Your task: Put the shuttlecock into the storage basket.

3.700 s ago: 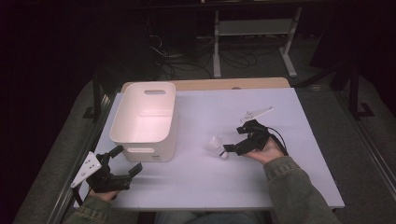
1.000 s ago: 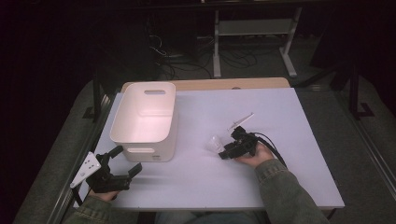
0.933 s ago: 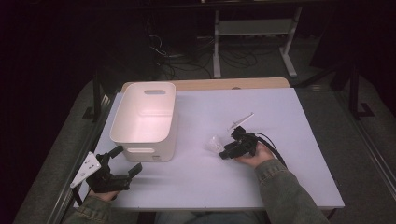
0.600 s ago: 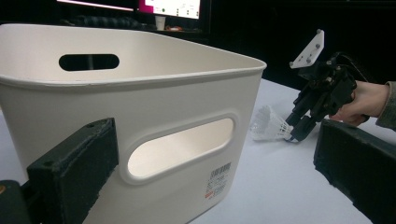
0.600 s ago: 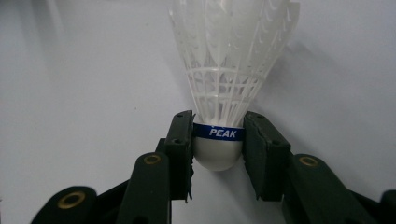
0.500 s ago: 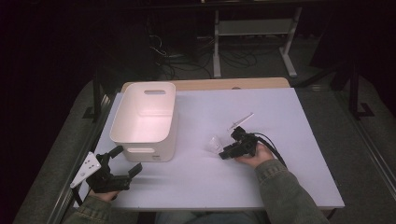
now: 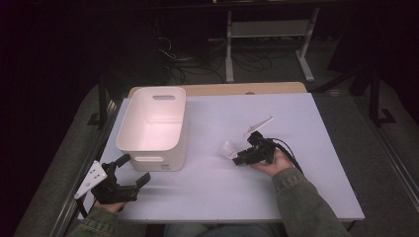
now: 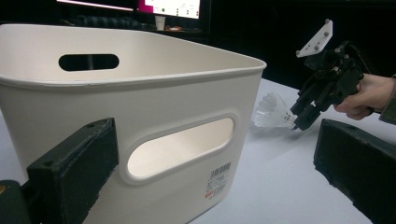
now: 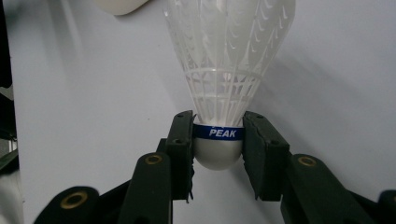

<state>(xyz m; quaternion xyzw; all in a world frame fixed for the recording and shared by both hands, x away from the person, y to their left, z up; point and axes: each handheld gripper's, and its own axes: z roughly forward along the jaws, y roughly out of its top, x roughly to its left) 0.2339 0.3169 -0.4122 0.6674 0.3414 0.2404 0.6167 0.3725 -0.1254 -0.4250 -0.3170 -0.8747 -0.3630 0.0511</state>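
One shuttlecock [image 7: 228, 148], one bin [image 7: 152, 126], two grippers. Shuttlecock lies on the table [image 7: 296, 197] mid-right, skirt pointing toward the bin, cork end toward the right gripper [image 7: 240, 159]. Right gripper view: both pads clamp the cork [image 9: 217, 154] at its blue band, one pad each side, touching; jaws have just been closing, with the cork between them. Skirt [image 9: 231, 51] sticks out past the jaw tips, free. From the left gripper view the shuttlecock [image 8: 273, 112] sits low at table level at the tips of the right gripper [image 8: 299, 122], past the bin's near corner.

Bin [image 8: 140, 121] stands upright at the left of the table, its left side near the table's left edge, well apart from the shuttlecock; bare table runs between them. Wide bare stretch also in front of the right hand [image 7: 269, 160] toward the near edge, and to its right up to the right edge. Far strip behind the bin shows a wooden edge [image 7: 276, 88].

Left gripper [image 7: 132, 170] sits at the near-left corner, close to the table's edge, just before the bin's near wall; jaws wide apart, holding nothing.
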